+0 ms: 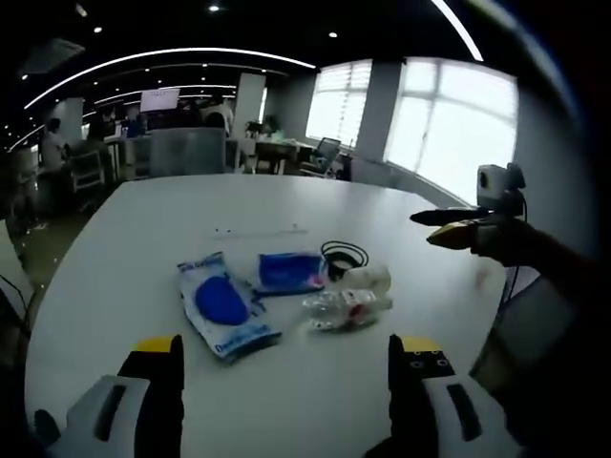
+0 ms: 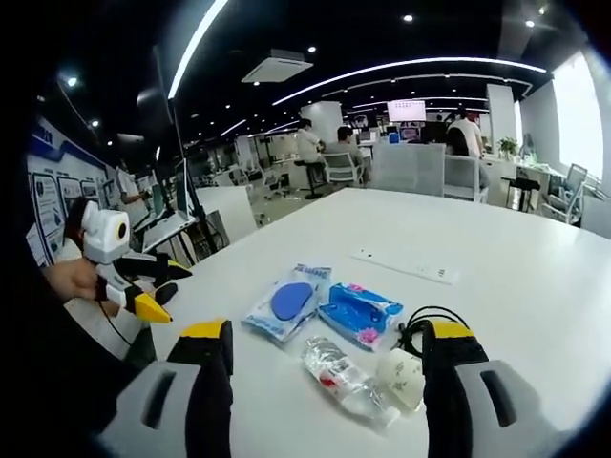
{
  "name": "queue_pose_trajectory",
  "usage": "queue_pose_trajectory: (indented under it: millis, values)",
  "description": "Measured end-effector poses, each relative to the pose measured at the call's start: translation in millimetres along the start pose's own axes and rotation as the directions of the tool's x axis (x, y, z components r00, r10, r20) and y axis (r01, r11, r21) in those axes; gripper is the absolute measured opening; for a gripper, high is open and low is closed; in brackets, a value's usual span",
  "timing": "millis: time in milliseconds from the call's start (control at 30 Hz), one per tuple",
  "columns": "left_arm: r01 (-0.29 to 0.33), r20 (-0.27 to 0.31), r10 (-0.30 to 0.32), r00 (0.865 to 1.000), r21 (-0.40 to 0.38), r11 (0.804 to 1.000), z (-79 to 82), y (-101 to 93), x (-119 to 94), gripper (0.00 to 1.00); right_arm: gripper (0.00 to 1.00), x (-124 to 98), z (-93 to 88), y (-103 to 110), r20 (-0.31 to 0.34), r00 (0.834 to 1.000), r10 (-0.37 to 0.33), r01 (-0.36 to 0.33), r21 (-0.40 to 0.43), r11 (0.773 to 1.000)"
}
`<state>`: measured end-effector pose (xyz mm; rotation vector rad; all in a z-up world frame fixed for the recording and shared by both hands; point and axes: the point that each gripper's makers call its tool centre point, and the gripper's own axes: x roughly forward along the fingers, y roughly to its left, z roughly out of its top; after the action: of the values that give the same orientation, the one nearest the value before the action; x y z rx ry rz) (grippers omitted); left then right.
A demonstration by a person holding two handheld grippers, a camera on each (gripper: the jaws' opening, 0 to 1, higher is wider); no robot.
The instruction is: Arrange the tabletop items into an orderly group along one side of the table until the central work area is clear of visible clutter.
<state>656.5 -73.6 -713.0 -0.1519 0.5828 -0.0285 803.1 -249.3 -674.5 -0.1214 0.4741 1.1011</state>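
Several items lie bunched mid-table on a white table [image 1: 143, 219]. They are a long blue-and-white packet [image 1: 224, 307], a second blue packet [image 1: 288, 272], a coiled black cable [image 1: 344, 255], a small white roll [image 1: 368, 278] and a crushed clear plastic bottle [image 1: 344, 309]. My left gripper [image 1: 286, 348] is open, short of the long packet and holding nothing. In the right gripper view, my right gripper [image 2: 326, 334] is open, its jaws on either side of the bottle [image 2: 346, 378] and the roll [image 2: 401, 376]. Beyond them lie both packets [image 2: 286, 302] [image 2: 359, 312] and the cable [image 2: 420, 322].
A flat white strip [image 1: 258, 230] [image 2: 403, 266] lies farther along the table. A hand holds the right gripper [image 1: 473, 224] past the table's right edge. The left gripper [image 2: 134, 283] is off the table's left edge. Office desks, chairs and people stand beyond the table.
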Motion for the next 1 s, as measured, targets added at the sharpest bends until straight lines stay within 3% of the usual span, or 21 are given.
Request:
queue_pose_trajectory:
  millis: [300, 500, 800, 1000]
  values:
    - [-0.092, 0.008, 0.092, 0.996, -0.029, 0.995, -1.5, 11.6, -2, 0.85, 0.72, 18, 5.5, 3, -0.016, 0.999, 0.047, -0.047, -0.041, 0.998]
    - [-0.097, 0.006, 0.098, 0.995, -0.039, 0.994, -5.5, 9.6, -3, 0.82, 0.72, 32, 13.8, 4, -0.026, 0.996, 0.087, -0.089, -0.075, 0.993]
    - [-0.108, 0.041, 0.114, 0.993, -0.118, 0.987, -3.6, 12.7, -1, 0.78, 0.69, 52, 15.2, 6, -0.064, 0.989, 0.135, -0.142, -0.115, 0.983]
    - [-0.116, 0.045, 0.121, 0.992, -0.100, 0.988, -1.0, 10.7, -1, 0.76, 0.67, 59, 12.1, 1, -0.088, 0.988, 0.125, -0.136, -0.133, 0.982]
